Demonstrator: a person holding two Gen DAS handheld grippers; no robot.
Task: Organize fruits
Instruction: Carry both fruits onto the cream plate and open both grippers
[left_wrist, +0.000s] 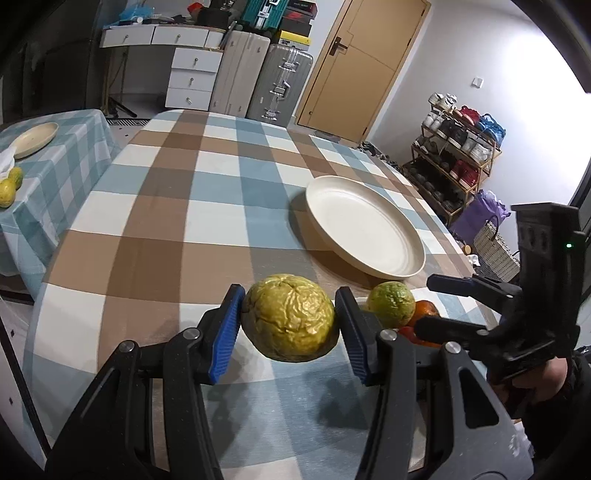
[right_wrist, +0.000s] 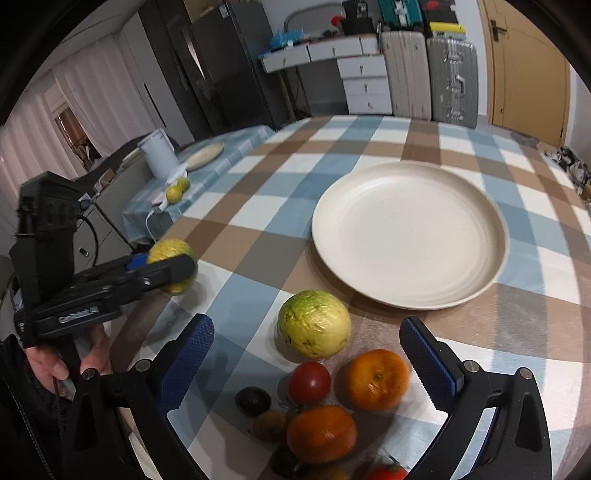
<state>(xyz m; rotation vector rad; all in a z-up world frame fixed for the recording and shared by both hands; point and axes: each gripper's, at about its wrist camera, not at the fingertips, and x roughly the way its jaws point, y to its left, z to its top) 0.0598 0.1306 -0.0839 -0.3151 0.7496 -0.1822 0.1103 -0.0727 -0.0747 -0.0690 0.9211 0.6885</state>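
Left gripper (left_wrist: 290, 325): blue pads clamped on either side of a wrinkled yellow-green fruit (left_wrist: 290, 319), which hangs clear above the cloth with its shadow under it.
Right gripper (right_wrist: 306, 363): jaws spread wide with nothing pinched, hovering over the fruit pile.
Between the right jaws: a green-yellow fruit (right_wrist: 314, 323) resting on the cloth, and nearer the camera an orange (right_wrist: 376, 380), a tomato (right_wrist: 309, 383), a second orange (right_wrist: 321, 434), a dark round fruit (right_wrist: 253, 400) and a brown one (right_wrist: 271, 424).
Plate (right_wrist: 480, 280): cream, bare, just beyond the green-yellow fruit.
Table (left_wrist: 207, 192): covered in a blue, brown and white check cloth.
Hand (right_wrist: 66, 358): gripping the left tool's handle at the left edge of the right wrist view.
Side table (left_wrist: 74, 155): well to the left, carrying a second plate (left_wrist: 35, 138) and two yellow-green fruits (left_wrist: 9, 186).
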